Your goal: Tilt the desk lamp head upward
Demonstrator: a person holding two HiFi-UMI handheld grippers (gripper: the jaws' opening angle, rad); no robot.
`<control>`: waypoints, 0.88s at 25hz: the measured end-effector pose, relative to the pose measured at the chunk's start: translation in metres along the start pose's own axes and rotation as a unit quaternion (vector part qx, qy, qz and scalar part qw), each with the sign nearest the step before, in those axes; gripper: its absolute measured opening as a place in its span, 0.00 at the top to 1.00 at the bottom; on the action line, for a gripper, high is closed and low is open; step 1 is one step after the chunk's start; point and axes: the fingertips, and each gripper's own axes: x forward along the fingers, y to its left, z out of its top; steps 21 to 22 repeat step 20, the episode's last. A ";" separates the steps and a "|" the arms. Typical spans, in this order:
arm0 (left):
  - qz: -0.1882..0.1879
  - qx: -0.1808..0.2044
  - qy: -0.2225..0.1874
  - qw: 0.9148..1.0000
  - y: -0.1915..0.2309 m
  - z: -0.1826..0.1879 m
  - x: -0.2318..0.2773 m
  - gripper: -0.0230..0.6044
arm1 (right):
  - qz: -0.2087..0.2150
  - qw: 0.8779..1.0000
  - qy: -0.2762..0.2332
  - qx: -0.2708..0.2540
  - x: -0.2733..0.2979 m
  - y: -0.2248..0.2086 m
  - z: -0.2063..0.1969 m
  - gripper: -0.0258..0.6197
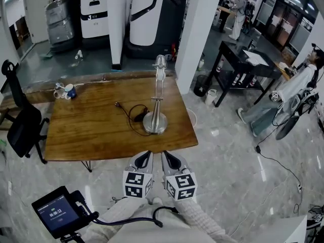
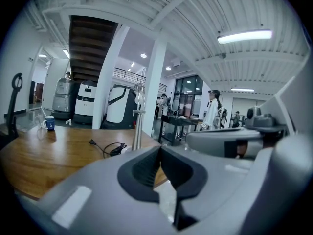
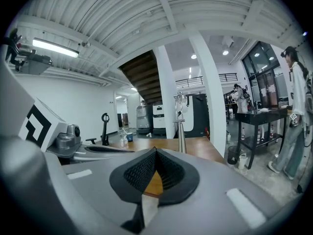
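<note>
Just short of the table [image 1: 76,135], two grippers hover.
Both the left gripper [image 1: 146,154] and right gripper [image 1: 166,155] are closed, empty; the desk lamp [image 1: 157,103] stands upright ahead.

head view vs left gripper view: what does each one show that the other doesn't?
Head view only: the handheld screen, the person's sleeves, and the left gripper from behind with its marker cube.
Left gripper view only: the ceiling light, the stair underside, and that gripper's fingers up close, shut with nothing between them.
Both: the lamp standing on the wooden table, the black cable and the mugs.
</note>
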 end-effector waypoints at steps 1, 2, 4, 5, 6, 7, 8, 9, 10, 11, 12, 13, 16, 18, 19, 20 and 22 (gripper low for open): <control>-0.001 0.001 0.001 1.000 -0.001 0.000 0.000 0.95 | 0.000 1.000 0.000 -0.001 0.001 0.000 0.000 0.97; -0.002 0.001 0.001 1.000 -0.002 0.000 0.000 0.95 | 0.000 1.000 0.001 -0.002 0.001 0.000 0.001 0.97; -0.004 -0.001 -0.002 1.000 -0.004 0.001 0.000 0.95 | 0.000 1.000 0.003 -0.003 0.002 0.000 0.001 0.97; -0.006 -0.005 -0.005 1.000 -0.004 0.002 -0.001 0.95 | 0.000 1.000 0.004 -0.001 0.002 0.000 0.001 0.97; -0.008 -0.009 -0.008 1.000 -0.004 0.004 -0.001 0.95 | 0.001 1.000 0.005 0.000 0.003 0.001 0.000 0.97; -0.009 -0.011 -0.011 1.000 -0.005 0.004 -0.001 0.95 | 0.002 1.000 0.007 0.001 0.003 0.001 -0.001 0.97; -0.009 -0.010 -0.011 1.000 -0.005 0.005 -0.001 0.95 | 0.002 1.000 0.008 0.002 0.003 0.001 -0.002 0.97; -0.009 -0.008 -0.011 1.000 -0.005 0.005 -0.001 0.95 | 0.003 1.000 0.009 0.002 0.003 0.001 -0.002 0.97; -0.008 -0.006 -0.010 1.000 -0.005 0.005 -0.001 0.95 | 0.003 1.000 0.010 0.001 0.003 0.001 -0.003 0.97; -0.007 -0.005 -0.010 1.000 -0.005 0.004 -0.001 0.95 | 0.003 1.000 0.010 0.001 0.003 0.001 -0.003 0.97; -0.006 -0.005 -0.008 1.000 -0.004 0.004 -0.001 0.95 | 0.003 1.000 0.010 0.000 0.003 0.001 -0.003 0.97; -0.006 -0.006 -0.007 1.000 -0.004 0.003 -0.001 0.95 | 0.004 1.000 0.009 0.001 0.003 0.000 -0.003 0.97; -0.007 -0.007 -0.004 1.000 -0.004 0.001 0.000 0.95 | 0.003 1.000 0.010 0.001 0.004 -0.002 -0.004 0.97; -0.007 -0.007 -0.003 1.000 -0.005 0.000 0.000 0.95 | 0.003 1.000 0.011 0.002 0.004 -0.003 -0.004 0.97; -0.007 -0.008 -0.002 1.000 -0.006 -0.001 0.000 0.95 | 0.003 1.000 0.012 0.003 0.003 -0.004 -0.004 0.97; -0.007 -0.009 -0.002 1.000 -0.006 -0.001 0.000 0.95 | 0.003 1.000 0.012 0.004 0.003 -0.004 -0.004 0.97; -0.007 -0.009 -0.002 1.000 -0.006 -0.001 0.000 0.95 | 0.003 1.000 0.012 0.004 0.003 -0.004 -0.004 0.97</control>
